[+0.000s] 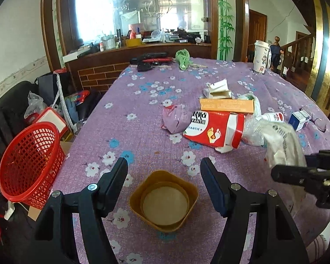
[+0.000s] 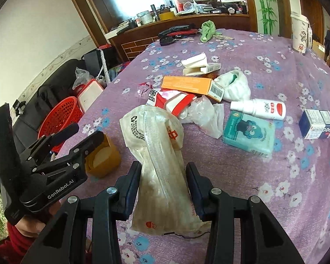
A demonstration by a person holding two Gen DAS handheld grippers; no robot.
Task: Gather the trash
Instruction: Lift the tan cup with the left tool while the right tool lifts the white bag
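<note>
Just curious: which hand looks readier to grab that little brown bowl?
Left, I'd say: its gripper hangs open right over the brown paper bowl, while the right gripper holds a white plastic bag.

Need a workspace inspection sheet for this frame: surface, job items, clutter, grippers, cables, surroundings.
Surface: table under a purple floral cloth.
Job's things: red mesh basket beside the table's left edge; brown paper bowl upright, looks empty; white plastic bag; red carton on its side; orange box; crumpled clear plastic.
Clutter: white bottle, teal tissue pack, blue box, tall paper cup, green cloth.
Grippers: left gripper open above the bowl; right gripper shut on the white plastic bag.
Cables: thin dark wire under the bag.
Surroundings: wooden counter with a mirror, staircase at right.
</note>
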